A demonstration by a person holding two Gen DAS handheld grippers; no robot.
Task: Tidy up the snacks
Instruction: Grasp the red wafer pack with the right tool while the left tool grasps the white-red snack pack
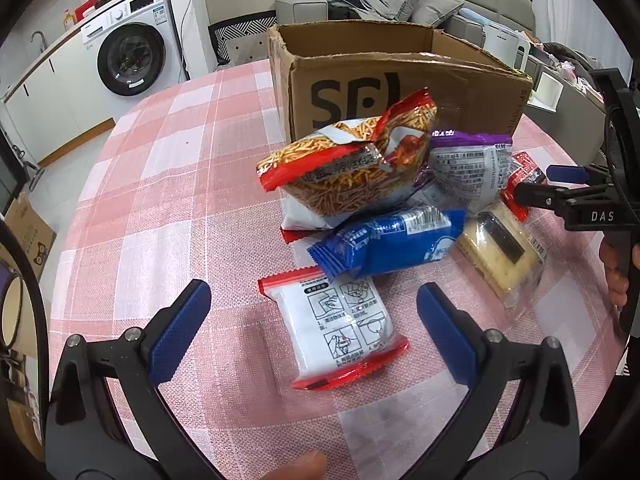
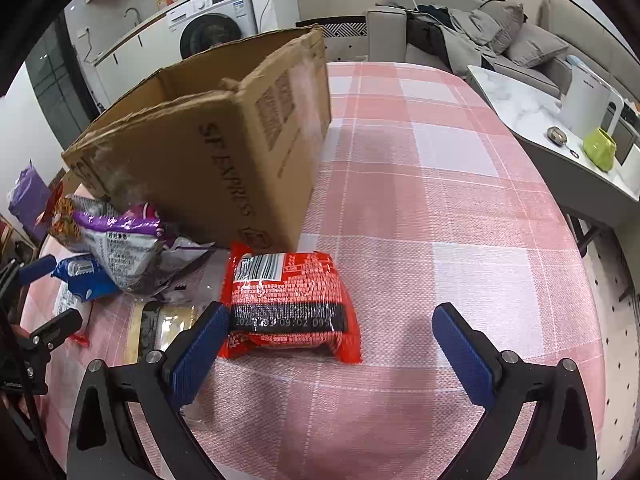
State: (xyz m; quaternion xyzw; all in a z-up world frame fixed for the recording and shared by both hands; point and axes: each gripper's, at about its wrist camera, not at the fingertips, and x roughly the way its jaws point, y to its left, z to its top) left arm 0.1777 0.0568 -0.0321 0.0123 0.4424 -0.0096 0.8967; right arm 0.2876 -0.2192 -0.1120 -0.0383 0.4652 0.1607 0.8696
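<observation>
A pile of snack packets lies on the pink checked tablecloth (image 1: pixel 160 208) in front of an open cardboard box (image 1: pixel 400 92). My left gripper (image 1: pixel 314 300) is open, its fingers either side of a white packet with red ends (image 1: pixel 340 328). Behind it lie a blue packet (image 1: pixel 384 244), a noodle-snack bag (image 1: pixel 352 168), a purple packet (image 1: pixel 468 168) and a clear-wrapped cracker pack (image 1: pixel 500 252). My right gripper (image 2: pixel 328 320) is open around a red packet (image 2: pixel 288 300) beside the box (image 2: pixel 208 160); it also shows in the left wrist view (image 1: pixel 560 184).
A washing machine (image 1: pixel 128 52) and cabinets stand beyond the table's far left. A grey sofa (image 1: pixel 400 0) is behind the box. A marble side table (image 2: pixel 540 128) with a white kettle (image 2: pixel 588 100) and a green cup (image 2: pixel 598 148) stands right of the table.
</observation>
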